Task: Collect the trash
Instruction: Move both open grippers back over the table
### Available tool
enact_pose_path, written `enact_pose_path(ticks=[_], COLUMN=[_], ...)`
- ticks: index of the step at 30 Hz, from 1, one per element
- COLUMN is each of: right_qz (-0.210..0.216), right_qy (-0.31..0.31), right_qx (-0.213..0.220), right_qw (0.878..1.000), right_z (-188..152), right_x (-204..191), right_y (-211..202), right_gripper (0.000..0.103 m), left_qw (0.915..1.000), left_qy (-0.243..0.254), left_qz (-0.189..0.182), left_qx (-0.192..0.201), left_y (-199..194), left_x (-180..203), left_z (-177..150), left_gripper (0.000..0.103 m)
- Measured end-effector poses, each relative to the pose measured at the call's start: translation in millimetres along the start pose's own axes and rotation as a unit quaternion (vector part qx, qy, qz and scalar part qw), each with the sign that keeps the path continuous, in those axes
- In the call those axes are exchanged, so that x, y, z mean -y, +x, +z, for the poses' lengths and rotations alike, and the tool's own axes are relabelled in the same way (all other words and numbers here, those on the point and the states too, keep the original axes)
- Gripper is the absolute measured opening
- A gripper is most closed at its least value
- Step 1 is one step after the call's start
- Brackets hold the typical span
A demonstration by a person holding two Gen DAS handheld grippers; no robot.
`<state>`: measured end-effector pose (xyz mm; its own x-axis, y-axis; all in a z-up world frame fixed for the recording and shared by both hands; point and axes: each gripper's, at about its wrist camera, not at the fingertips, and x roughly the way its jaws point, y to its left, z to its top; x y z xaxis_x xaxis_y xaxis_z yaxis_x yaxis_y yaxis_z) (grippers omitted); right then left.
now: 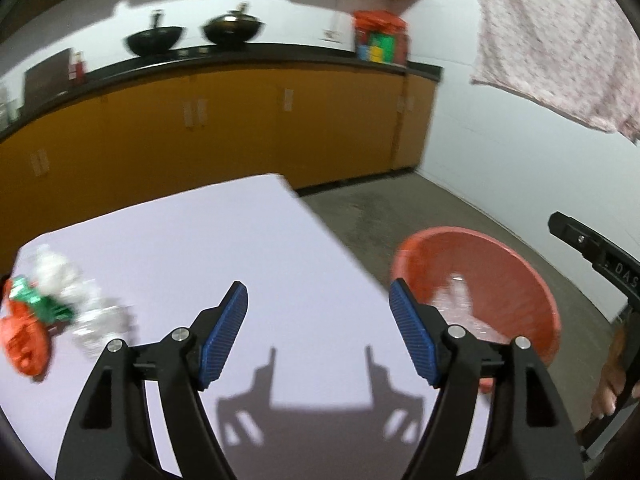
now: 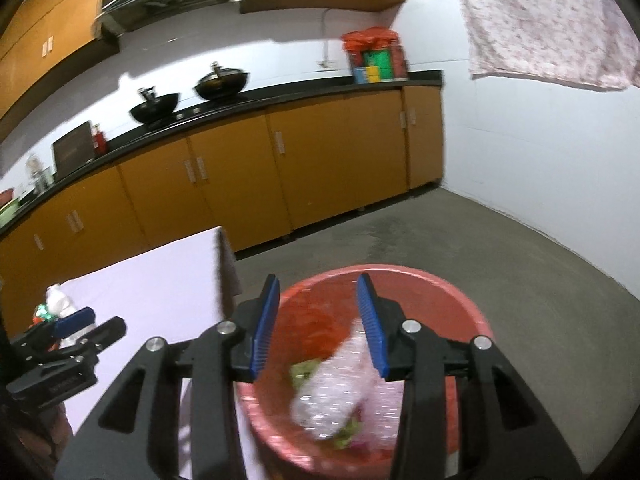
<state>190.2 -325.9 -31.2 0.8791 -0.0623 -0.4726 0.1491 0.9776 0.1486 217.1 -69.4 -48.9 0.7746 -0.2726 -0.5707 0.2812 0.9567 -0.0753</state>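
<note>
So right now the left gripper (image 1: 318, 334) with the blue ribbed pads is spread wide and holding nothing, hanging over the pale lilac tabletop (image 1: 224, 248), with its shadow falling on the surface just below. Off to its left, near the table's edge, sits the leftover trash: a crumpled clear plastic wrapper (image 1: 94, 316), a green and white foil wrapper (image 1: 44, 304) and a crushed orange plastic piece (image 1: 22, 342), all bunched together and touching. It's pretty blurry there, so hard to say exactly what each bit is.

The right gripper (image 2: 324, 326) is over the round red plastic basin (image 2: 472, 320) that stands on the grey concrete floor (image 2: 460, 240) just beside the table's corner. Its jaws are parted too, nothing pinched between them. Below it, inside the basin, lies a crumpled clear plastic bag (image 2: 336, 392) on top of some greenish scraps (image 2: 302, 370).

Behind all that there's a run of orange-brown kitchen cabinets (image 2: 240, 168) under a black countertop, with two black woks (image 2: 154, 108) on it.
</note>
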Motion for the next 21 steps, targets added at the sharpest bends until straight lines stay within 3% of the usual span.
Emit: enact_pose_path(ticks=[9,19,21], right_qz=[0.077,0.172,0.191], right_qy=[-0.047,-0.085,-0.098], right_qx=[-0.022,-0.066,-0.08], right_qw=[0.996,0.979,0.973], right_z=[-8.6,-27.0,-35.5], right_x=[-87.8,-191.7,-215.5], right_y=[8.0,26.6,32.1], right_gripper=[0.04,0.04,0.04], left_qw=[0.9923,0.9678,0.9625], left_qy=[-0.047,-0.095,-0.104], left_qz=[0.114,0.233,0.25], left_qx=[0.014,0.016,0.016], left_y=[-42.9,-78.7,-80.7], left_x=[-91.8,-192.1,-208.7], left_z=[-22.3,-51.5,-54.7], left_gripper=[0.074,0.081,0.087])
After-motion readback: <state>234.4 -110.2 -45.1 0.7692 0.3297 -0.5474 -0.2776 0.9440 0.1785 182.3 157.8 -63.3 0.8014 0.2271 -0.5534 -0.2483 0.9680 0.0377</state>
